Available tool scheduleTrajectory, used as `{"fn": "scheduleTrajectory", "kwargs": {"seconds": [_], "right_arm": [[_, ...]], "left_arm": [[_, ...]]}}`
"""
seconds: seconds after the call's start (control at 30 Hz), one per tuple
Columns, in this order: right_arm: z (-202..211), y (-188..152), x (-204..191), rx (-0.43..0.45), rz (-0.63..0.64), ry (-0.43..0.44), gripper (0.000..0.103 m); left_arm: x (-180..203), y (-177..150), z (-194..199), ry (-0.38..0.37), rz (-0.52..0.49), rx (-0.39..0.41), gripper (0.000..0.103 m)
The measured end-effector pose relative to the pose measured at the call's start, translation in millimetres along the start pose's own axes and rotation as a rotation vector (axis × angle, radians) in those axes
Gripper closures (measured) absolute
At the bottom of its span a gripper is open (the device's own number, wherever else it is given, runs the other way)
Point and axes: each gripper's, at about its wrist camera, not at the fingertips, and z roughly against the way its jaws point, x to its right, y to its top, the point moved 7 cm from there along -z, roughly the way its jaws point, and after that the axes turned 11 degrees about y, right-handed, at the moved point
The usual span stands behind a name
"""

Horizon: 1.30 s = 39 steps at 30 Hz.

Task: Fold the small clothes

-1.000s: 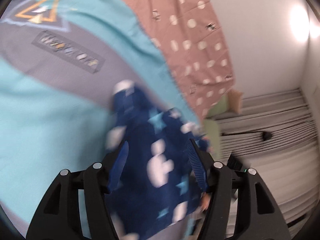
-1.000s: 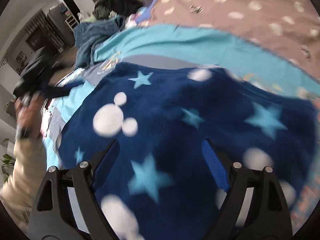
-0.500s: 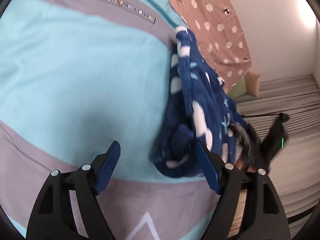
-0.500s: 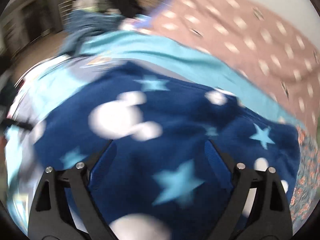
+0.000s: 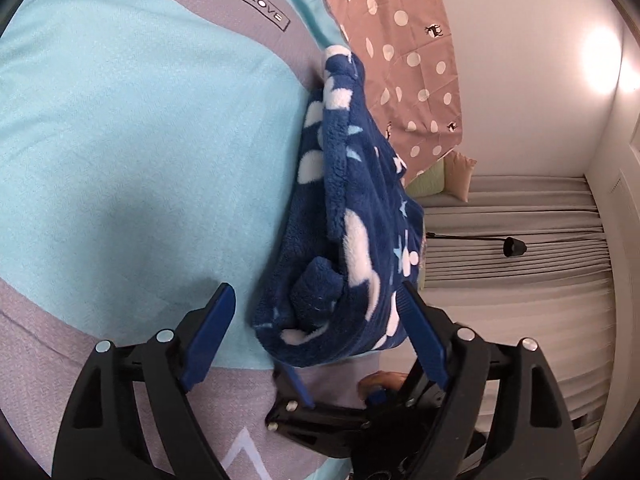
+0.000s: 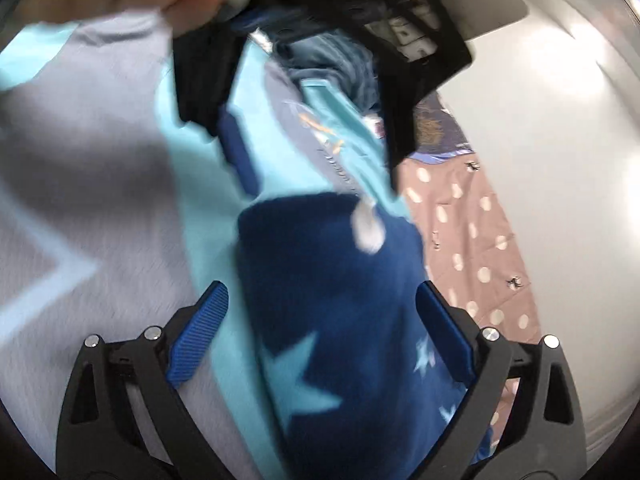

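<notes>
Through my left wrist camera, my left tool (image 5: 316,312) is opening, its pads clear of the folded navy fleece garment (image 5: 352,216), which lies bunched on the turquoise and grey blanket (image 5: 132,128), beside the pink dotted sheet (image 5: 404,40). Through my right wrist camera, blurred, my right tool (image 6: 320,320) is opening too; the garment (image 6: 332,304) lies between its blue pads, ungripped, with my left tool (image 6: 320,152) beyond.

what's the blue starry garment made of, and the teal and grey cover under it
Blue starry garment: looks like plush fleece, matte and fuzzy, with a thick nubbly pile along its folded edges. Teal and grey cover: seems a thin, flat woven or knit fabric, probably cotton or a blend, matte with fine grain and printed lettering.
</notes>
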Motion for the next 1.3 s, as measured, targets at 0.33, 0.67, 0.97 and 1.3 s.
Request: {"fn": "scheduleTrajectory", "kwargs": {"seconds": [0.33, 0.67, 0.97, 1.3], "right_arm": [[-12.8, -9.1, 22.7, -0.013, -0.095, -0.067, 0.073], [9.7, -9.1, 50.3, 0.035, -0.141, -0.123, 0.077], [19.5, -10.1, 48.2, 0.047, -0.133, -0.136, 0.077], [35.2, -15.2, 48.1, 0.078, -0.191, -0.141, 0.077]], "left_arm": [[-2.7, 3.8, 3.6, -0.008, 0.004, -0.02, 0.021], [35.8, 33.6, -15.4, -0.166, 0.051, -0.071, 0.003], [54.9, 50.7, -73.9, -0.168, 0.064, -0.163, 0.003], [86.7, 62.7, -102.8, -0.121, 0.019, -0.154, 0.063]]}}
